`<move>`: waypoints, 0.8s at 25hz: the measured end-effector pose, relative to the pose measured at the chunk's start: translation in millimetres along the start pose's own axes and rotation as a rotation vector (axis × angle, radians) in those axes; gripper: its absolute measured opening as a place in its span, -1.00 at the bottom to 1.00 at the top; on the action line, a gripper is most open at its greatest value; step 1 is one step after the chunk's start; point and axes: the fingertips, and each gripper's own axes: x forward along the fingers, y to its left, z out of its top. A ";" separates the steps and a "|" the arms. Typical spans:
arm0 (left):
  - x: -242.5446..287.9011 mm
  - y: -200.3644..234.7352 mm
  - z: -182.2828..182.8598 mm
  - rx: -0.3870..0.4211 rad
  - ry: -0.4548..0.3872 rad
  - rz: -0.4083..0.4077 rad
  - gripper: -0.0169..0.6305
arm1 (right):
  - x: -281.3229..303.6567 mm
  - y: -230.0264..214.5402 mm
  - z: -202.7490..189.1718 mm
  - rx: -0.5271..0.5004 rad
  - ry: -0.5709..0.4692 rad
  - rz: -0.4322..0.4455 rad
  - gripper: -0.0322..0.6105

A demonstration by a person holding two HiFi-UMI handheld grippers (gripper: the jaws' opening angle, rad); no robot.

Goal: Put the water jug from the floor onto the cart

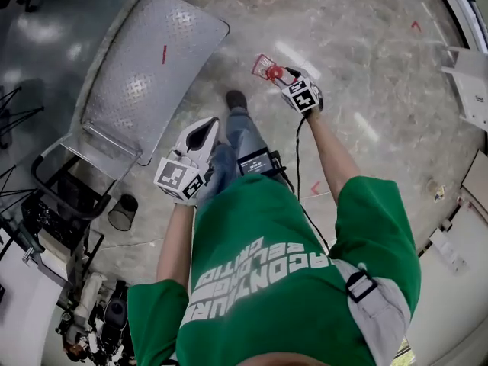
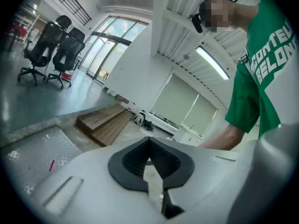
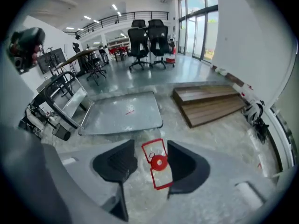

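The water jug [image 1: 267, 69] is clear with a red cap and a red frame, and it stands on the pale floor a little right of the cart. The cart [image 1: 152, 59] is a flat metal platform with a tubular handle [image 1: 76, 162] at its near end. My right gripper [image 1: 286, 77] hangs just above the jug, tilted steeply down. In the right gripper view it is open [image 3: 151, 146], and the jug's red cap [image 3: 159, 162] shows between the jaws, untouched. My left gripper [image 1: 207, 126] is shut and empty over the person's leg, with its pads meeting at the tip [image 2: 149, 141].
A stack of wooden boards [image 3: 210, 104] lies right of the cart deck [image 3: 121, 113]. Black office chairs [image 3: 149, 36] stand farther back. A small black bin [image 1: 122, 212] and cluttered gear [image 1: 91, 311] sit near the cart handle. White furniture [image 1: 469, 82] lines the right side.
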 end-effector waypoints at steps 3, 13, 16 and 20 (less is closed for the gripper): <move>17.2 6.3 -10.8 -0.022 0.043 -0.007 -0.91 | 52.0 -11.8 -40.6 0.028 0.108 -0.001 -0.11; 51.2 36.9 -16.0 -0.086 0.101 0.033 -0.91 | 154.7 -26.6 -99.1 0.056 0.288 0.013 -0.04; 55.8 45.3 -21.7 -0.105 0.118 0.043 -0.91 | 175.0 -24.1 -110.1 0.053 0.327 0.031 0.01; 56.9 56.2 -29.6 -0.123 0.137 0.065 -0.91 | 194.0 -21.8 -121.2 0.058 0.369 0.028 0.01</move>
